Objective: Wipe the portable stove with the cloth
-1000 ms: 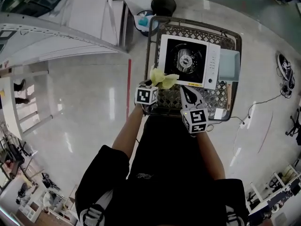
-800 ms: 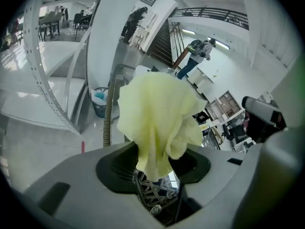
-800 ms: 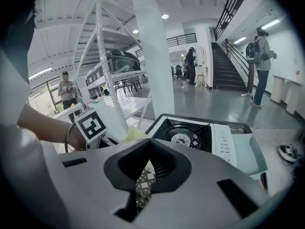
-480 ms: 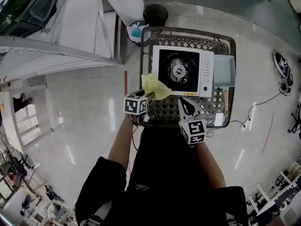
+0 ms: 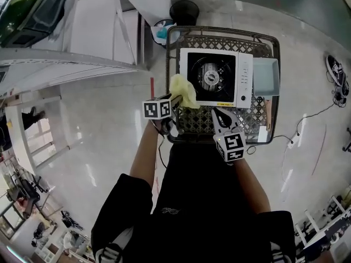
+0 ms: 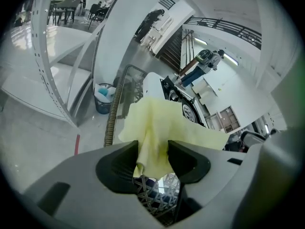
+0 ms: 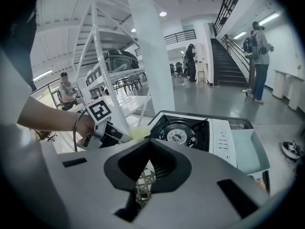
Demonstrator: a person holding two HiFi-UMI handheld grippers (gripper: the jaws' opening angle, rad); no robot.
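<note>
Shifted the left claw [image 5: 171,103] a little to the left since a second ago and rolled it slightly, with the yellow cloth [image 5: 184,91] carried along; kept the right claw [image 5: 220,115] almost in its place. Grips the cloth with the left claw: jaws closed on a bunched fold, the rest spreading out just ahead of the jaw tips. In the left gripper view, seen also hanging a short way down between the jaws. Just ahead of this claw and slightly to its right, the near left corner of the portable stove [image 5: 216,76], with the cloth at that corner; cannot tell whether touching it or only above it. Under the stove and below both claws, a wire-mesh tabletop [image 5: 197,122]. Straight ahead of the right claw, the front edge of the stove, near but apart. Holds nothing in the right claw: jaws fully together, only mesh visible past them. Ahead of the right claw and to its right, just beside the control side of the stove, a pale blue tray [image 5: 267,75] on the same mesh.
</note>
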